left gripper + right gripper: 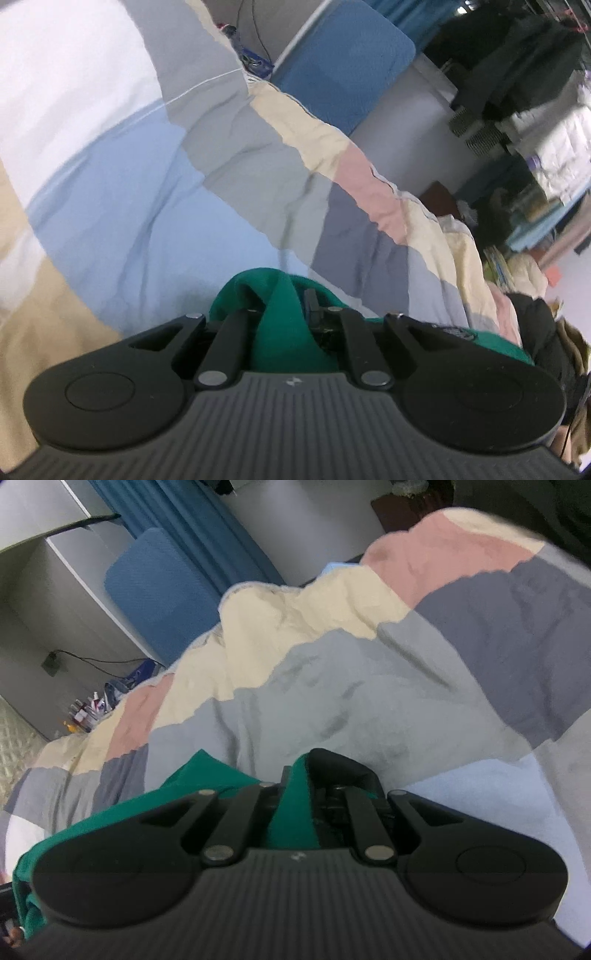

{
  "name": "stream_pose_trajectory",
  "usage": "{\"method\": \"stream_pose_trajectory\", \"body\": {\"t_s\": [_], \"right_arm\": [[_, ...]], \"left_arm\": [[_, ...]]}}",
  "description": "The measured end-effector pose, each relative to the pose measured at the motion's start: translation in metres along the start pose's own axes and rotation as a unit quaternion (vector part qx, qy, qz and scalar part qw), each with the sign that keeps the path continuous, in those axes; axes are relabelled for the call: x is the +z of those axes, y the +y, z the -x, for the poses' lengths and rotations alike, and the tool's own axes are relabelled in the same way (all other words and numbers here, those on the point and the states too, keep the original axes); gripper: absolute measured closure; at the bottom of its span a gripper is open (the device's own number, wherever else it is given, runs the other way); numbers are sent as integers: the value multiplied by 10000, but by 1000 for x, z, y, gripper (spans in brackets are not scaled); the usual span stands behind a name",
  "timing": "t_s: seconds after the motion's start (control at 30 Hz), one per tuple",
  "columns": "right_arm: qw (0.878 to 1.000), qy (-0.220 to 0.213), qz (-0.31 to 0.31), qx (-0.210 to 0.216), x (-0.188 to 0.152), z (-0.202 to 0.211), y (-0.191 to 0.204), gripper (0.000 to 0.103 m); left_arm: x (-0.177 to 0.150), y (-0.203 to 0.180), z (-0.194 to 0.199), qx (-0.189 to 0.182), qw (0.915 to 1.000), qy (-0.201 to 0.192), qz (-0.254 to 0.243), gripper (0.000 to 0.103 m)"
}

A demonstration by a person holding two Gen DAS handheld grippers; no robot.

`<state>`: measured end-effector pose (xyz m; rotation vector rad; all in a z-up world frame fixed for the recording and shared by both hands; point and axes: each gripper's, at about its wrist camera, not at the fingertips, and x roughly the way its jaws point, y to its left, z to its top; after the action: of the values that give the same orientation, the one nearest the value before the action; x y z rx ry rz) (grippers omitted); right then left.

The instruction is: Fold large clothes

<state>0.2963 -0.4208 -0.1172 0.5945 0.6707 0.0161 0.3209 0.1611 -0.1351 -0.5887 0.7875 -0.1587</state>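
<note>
Hidden: the fingertips of both grippers are buried in green fabric; most of the green garment [284, 325] lies under the gripper bodies, so its shape cannot be made out.
Left gripper [286, 306]: jaws drawn close, pinching a bunched fold of the green garment.
Right gripper [297, 781]: jaws drawn close, clamping a thin edge of the garment, which trails off to the lower left.
Garment place: over the patchwork quilt [129, 184].
Pose: both grippers point low across the quilt, views tilted.
Background: blue cushion [155, 579], blue curtain [207, 528].
</note>
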Motion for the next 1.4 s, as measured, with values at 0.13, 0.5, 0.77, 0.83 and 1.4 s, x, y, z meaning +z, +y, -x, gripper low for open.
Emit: {"method": "stream_pose_trajectory", "body": {"t_s": [0.13, 0.5, 0.77, 0.83, 1.4], "right_arm": [[9994, -140, 303, -6, 0, 28, 12, 63], [9920, -923, 785, 360, -17, 130, 48, 39], [9874, -217, 1159, 1059, -53, 124, 88, 39], [9860, 94, 1188, 1169, -66, 114, 95, 41], [9883, 356, 1480, 85, -35, 9, 94, 49]], "left_arm": [[-6, -10, 38, -200, 9995, -251, -72, 47], [-36, -64, 132, -424, 9881, -712, -1293, 38], [-78, -106, 94, -479, 9767, 435, -2045, 37], [-89, -107, 79, -232, 9773, 629, -2009, 37], [-55, -78, 3, 770, 9927, 2, -934, 35]]}}
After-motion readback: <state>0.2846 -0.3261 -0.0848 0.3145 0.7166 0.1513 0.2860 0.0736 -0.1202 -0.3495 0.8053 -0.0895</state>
